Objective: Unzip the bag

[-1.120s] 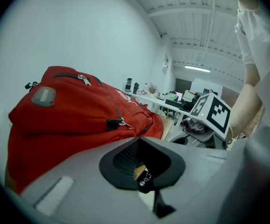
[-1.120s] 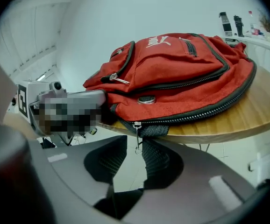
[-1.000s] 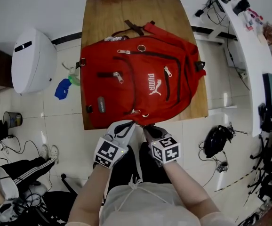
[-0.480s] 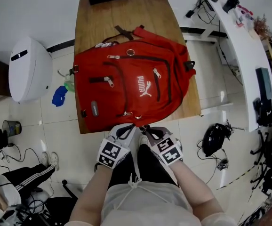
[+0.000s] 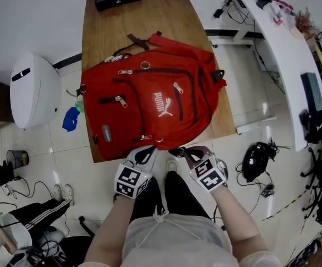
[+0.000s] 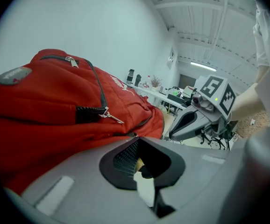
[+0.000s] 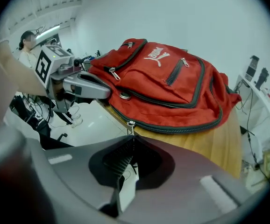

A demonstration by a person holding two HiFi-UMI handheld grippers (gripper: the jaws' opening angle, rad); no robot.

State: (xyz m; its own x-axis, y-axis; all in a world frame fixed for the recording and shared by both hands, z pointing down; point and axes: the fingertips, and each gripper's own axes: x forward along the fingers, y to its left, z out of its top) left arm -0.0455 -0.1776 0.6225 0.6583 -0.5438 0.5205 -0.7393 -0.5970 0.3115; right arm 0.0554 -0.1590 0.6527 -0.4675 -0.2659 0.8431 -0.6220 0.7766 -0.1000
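wooden table on tiled floor

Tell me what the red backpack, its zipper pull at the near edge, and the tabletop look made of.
Backpack: woven synthetic fabric, likely nylon or polyester; matte, creased and slumping softly.
Zipper pull: probably metal; small, silvery glint.
Tabletop: wood or wood veneer; brown, visible grain, slight sheen.

red backpack flat on wooden table
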